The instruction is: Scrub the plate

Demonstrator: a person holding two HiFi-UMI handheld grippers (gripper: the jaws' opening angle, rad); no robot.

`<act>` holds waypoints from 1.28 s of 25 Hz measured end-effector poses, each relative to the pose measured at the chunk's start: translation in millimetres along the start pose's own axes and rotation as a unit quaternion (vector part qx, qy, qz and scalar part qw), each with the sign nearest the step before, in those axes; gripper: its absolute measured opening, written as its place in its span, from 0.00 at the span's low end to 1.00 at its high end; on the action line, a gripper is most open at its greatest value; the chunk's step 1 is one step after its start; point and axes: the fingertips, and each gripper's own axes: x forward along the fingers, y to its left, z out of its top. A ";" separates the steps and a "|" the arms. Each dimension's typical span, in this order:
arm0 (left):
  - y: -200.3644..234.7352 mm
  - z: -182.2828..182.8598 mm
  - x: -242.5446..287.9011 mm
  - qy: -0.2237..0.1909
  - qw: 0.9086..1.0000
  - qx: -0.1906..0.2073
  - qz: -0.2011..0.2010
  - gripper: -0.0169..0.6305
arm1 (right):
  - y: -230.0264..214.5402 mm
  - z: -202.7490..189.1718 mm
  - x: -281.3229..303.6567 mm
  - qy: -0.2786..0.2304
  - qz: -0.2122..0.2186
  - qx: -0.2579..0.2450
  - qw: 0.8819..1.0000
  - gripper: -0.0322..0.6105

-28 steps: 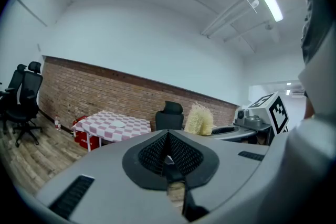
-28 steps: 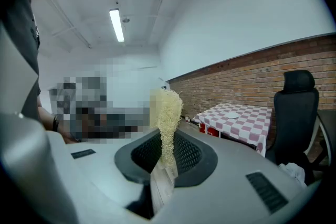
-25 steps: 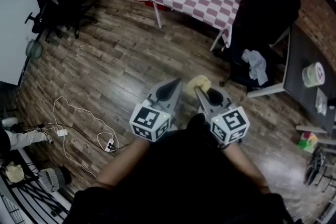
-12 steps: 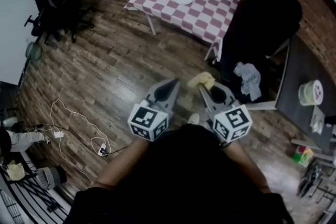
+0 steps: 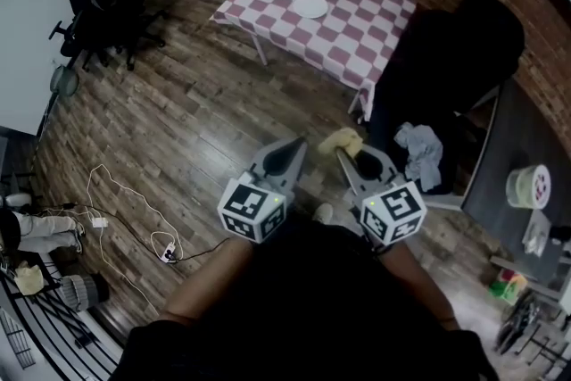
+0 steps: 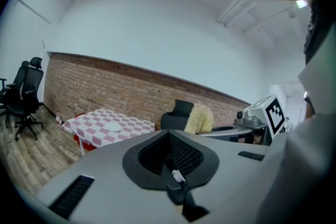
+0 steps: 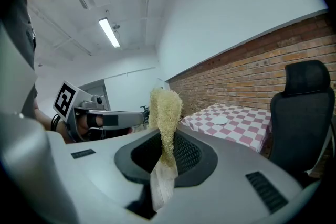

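Gripping scrubber (image 7: 166, 107) in right tool (image 5: 345, 154), plate (image 5: 310, 6) on table (image 5: 361, 36)

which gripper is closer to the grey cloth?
Right. In the head view the right gripper, holding the sponge, is just left of the grey cloth; the left gripper is farther left, beyond it.

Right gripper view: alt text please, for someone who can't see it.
The right gripper has its jaws shut on a yellow scrub sponge standing upright. Beyond, a white plate sits on a checked table by a brick wall; a black chair stands at right.
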 end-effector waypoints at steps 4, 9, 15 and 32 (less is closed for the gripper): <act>12.3 -1.5 19.6 0.008 1.000 -0.004 -0.002 0.04 | -18.4 0.9 17.0 0.005 -0.001 0.007 1.000 0.12; 41.3 7.3 44.1 0.009 1.000 -0.009 -0.012 0.04 | -36.6 9.4 46.4 0.008 -0.008 0.012 1.000 0.12; 98.2 27.6 74.6 0.015 0.999 -0.013 -0.028 0.04 | -58.9 26.4 107.6 0.022 -0.019 0.021 0.999 0.12; 277.2 98.0 90.1 -0.004 0.998 -0.008 -0.067 0.04 | -42.6 105.0 292.4 0.014 -0.030 0.006 0.999 0.12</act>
